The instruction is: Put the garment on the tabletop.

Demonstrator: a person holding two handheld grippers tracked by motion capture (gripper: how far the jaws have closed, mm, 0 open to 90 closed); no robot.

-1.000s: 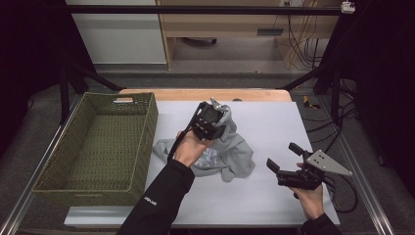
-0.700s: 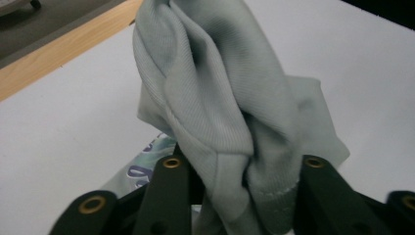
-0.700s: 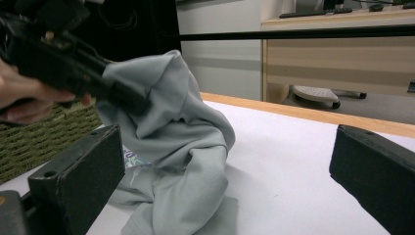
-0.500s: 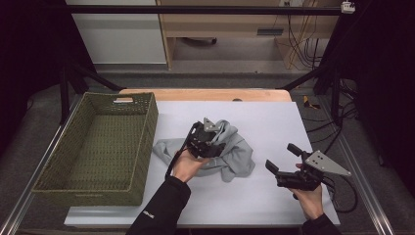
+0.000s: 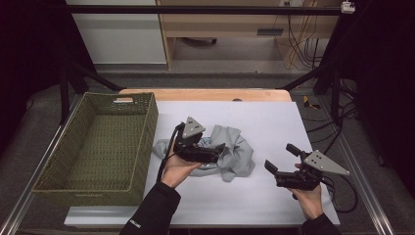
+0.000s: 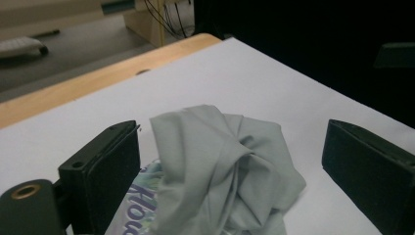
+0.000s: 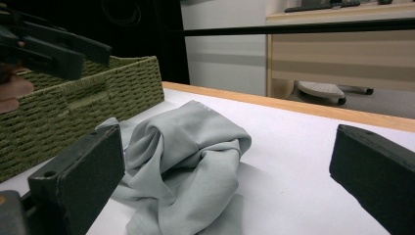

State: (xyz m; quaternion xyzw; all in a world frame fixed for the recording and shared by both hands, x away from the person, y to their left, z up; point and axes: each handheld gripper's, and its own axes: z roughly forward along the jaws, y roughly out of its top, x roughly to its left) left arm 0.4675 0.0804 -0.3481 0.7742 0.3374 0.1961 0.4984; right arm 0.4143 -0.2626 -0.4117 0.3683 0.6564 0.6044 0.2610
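Note:
A crumpled grey garment with a purple print lies mid-table; it also shows in the left gripper view and the right gripper view. My left gripper hovers over the garment's left part, jaws open wide with the cloth between and below them, not clamped. In its own view the left gripper frames the bunched cloth. My right gripper is open near the table's right front, apart from the garment, pointing toward it. In its own view the right gripper is open and holds nothing.
A green woven basket stands at the table's left edge, also seen in the right gripper view. The white table top has a wooden far edge. Dark frame poles and cables stand beyond the table.
My left gripper has come down and toward me, from above the garment's far side to low over its left part. The right gripper has barely moved.

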